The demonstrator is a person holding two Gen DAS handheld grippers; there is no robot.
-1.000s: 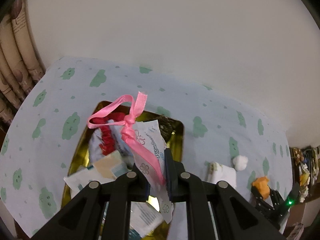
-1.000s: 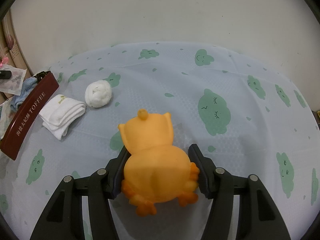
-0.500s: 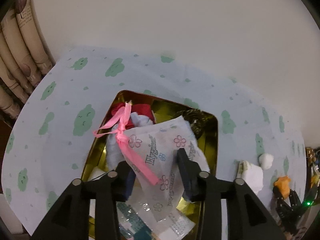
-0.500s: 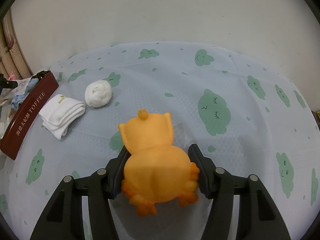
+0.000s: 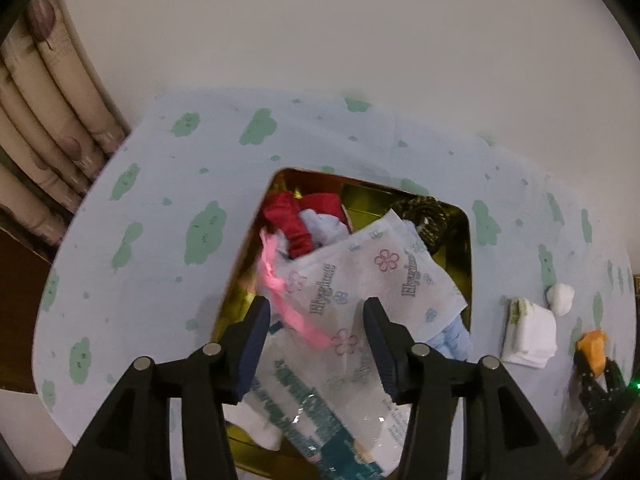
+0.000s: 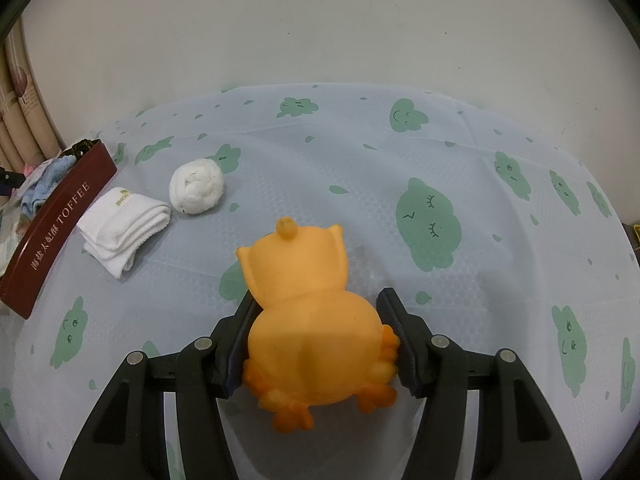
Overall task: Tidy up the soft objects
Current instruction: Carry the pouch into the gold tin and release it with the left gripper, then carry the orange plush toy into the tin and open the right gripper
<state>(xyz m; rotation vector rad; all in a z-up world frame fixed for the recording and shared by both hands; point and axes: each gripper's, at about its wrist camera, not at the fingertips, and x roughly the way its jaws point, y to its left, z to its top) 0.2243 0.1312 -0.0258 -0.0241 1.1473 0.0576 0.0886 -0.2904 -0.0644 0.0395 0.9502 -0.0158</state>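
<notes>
The pink ribbon [image 5: 296, 312] lies in the gold tin [image 5: 466, 248], its long way running from the far left edge toward me. My left gripper [image 5: 316, 320] is opening above it, touching nothing. My right gripper [image 6: 316, 332] squeezes the orange toy [image 6: 312, 320] over the open tablecloth [image 6: 480, 152].

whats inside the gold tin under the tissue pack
In the gold tin, beneath the tissue pack with its pink ribbon, show red fabric, pale blue cloth and another plastic packet. The tin's floor under them is hidden.
</notes>
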